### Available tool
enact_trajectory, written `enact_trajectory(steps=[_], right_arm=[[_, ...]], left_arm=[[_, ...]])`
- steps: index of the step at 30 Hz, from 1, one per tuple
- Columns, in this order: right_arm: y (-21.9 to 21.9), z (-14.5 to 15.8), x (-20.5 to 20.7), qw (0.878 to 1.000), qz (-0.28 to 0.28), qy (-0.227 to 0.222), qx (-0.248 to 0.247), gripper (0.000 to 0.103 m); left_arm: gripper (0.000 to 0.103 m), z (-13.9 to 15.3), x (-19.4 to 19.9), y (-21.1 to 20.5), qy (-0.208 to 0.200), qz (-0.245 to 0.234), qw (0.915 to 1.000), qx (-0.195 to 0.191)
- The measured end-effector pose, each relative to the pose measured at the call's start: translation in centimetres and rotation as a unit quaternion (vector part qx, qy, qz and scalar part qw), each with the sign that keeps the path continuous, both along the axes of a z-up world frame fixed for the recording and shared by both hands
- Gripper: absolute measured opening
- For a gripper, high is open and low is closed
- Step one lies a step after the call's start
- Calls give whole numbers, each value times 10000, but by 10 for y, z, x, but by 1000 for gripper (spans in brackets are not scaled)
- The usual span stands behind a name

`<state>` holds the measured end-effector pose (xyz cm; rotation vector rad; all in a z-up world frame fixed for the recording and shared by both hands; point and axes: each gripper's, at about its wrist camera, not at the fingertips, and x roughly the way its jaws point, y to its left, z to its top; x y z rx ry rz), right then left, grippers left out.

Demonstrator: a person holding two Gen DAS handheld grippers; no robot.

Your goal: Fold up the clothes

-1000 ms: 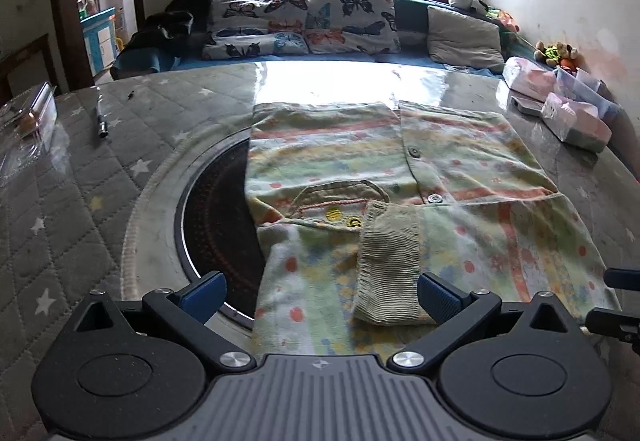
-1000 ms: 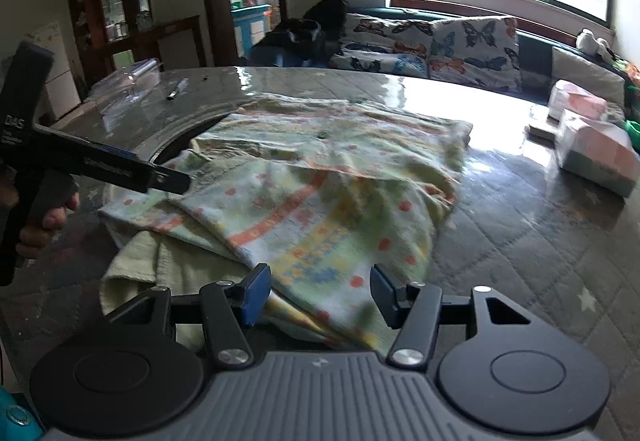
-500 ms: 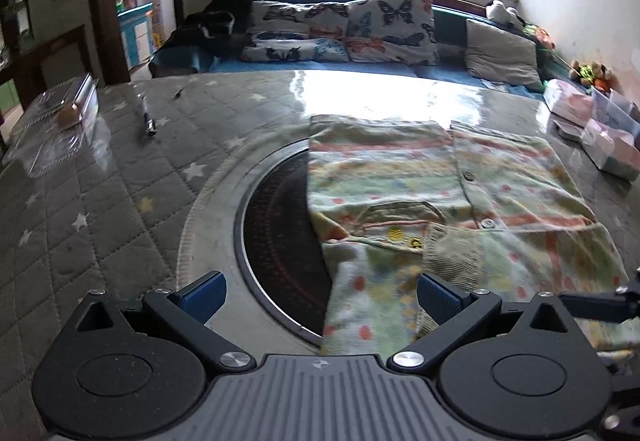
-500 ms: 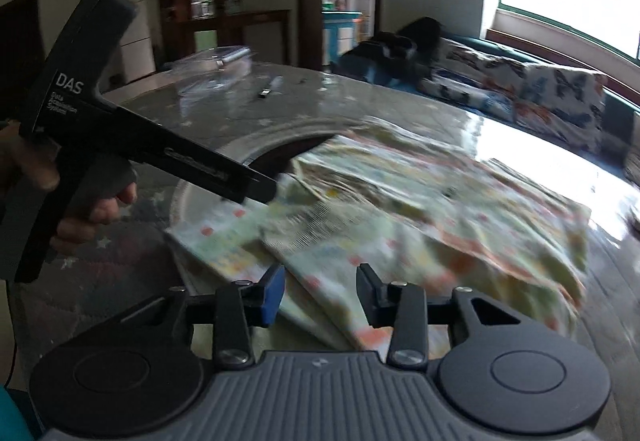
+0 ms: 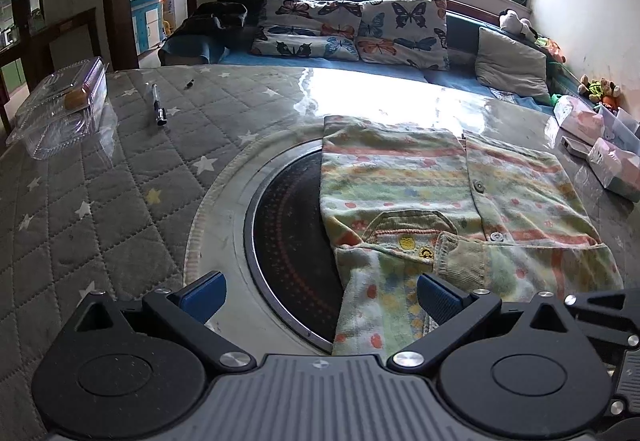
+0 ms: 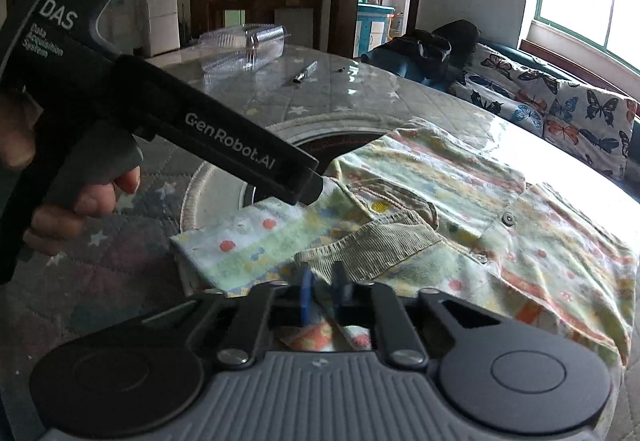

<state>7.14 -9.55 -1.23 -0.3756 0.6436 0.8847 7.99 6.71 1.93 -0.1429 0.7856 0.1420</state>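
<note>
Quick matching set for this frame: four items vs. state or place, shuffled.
Items:
1. left gripper
2. right gripper
3. pen
4. clear plastic box

States:
A. shut on the shirt's near edge
B. at the table's far left edge
C. open, holding nothing
D. lying on the quilted cover between box and shirt

Pairs: 1-C, 2-A, 3-D, 4-B

The pale green child's shirt [image 5: 440, 181] has orange stripes, coloured dots and olive corduroy cuffs. The grey quilted table cover [image 5: 100, 201] carries white stars. The cushions [image 5: 400, 27] show butterflies.
</note>
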Motion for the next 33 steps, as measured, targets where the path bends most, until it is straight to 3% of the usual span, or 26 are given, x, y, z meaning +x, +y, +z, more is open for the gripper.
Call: enact_trajectory(steps=[7, 18, 21, 25, 33], right_arm=[[-18, 29, -11, 9989, 30, 11, 477, 3], [-30, 22, -25, 9972, 253, 310, 631, 7], [-54, 29, -27, 9977, 0, 197, 653, 10], [-90, 30, -7, 9952, -786, 134, 574, 12], [-132, 18, 44, 9775, -2032, 132, 557, 19]], left_arm=[[103, 11, -1, 0, -148, -9, 9999, -11], [103, 7, 7, -19, -115, -254, 9996, -19], [103, 6, 10, -21, -122, -302, 9995, -41], [103, 3, 14, -26, -80, -336, 9993, -137], [103, -5, 18, -50, -14, -689, 9976, -99]])
